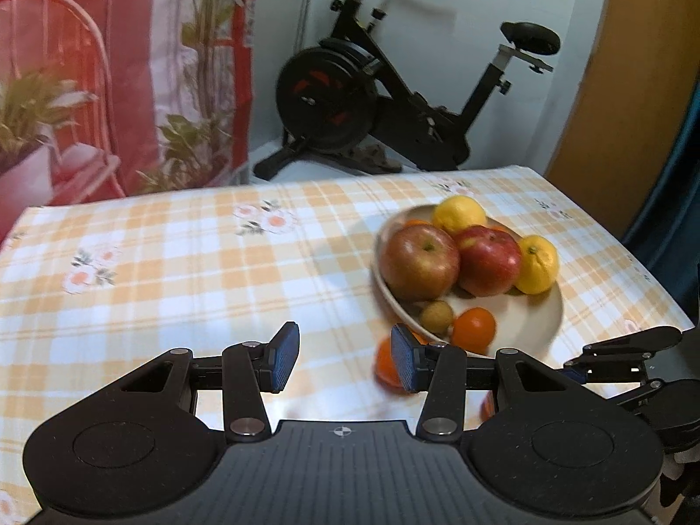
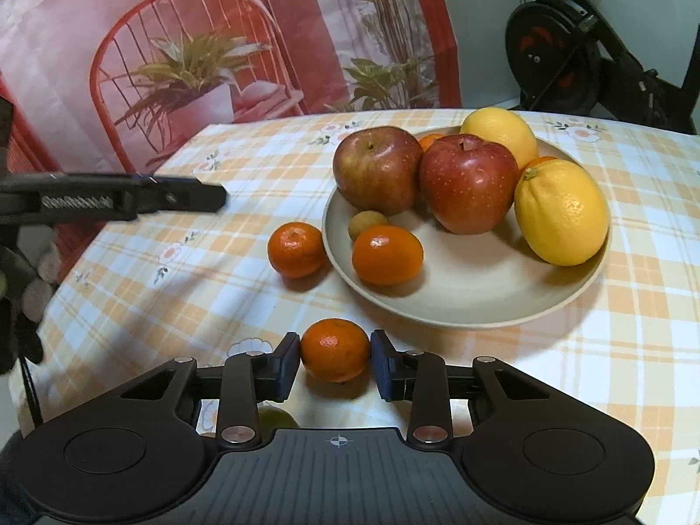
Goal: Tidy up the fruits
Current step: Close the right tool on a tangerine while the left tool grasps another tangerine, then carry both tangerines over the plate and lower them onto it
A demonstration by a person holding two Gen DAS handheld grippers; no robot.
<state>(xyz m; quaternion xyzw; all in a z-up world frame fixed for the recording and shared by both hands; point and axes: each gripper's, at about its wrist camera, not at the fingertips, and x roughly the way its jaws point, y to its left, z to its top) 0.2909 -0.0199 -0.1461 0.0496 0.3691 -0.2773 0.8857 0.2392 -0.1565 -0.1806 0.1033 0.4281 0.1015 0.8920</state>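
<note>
Counter (image 2: 634, 350) under orange-white plaid floral cloth carries a round beige plate (image 2: 472, 302) of fruit, one small orange mandarin (image 2: 296, 248) just beside its rim, another mandarin (image 2: 334, 349) nearer the camera.

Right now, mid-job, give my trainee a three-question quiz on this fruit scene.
1. True or false: the right gripper has its jaws closed on a mandarin.
2. How many apples are on the plate?
3. Multiple choice: the second loose mandarin lies A) on the plate, B) on the cloth just left of the plate, C) between the left gripper's jaws.

Key: 1 true; 2 two, the dull apple and the red apple; 3 B.
</note>
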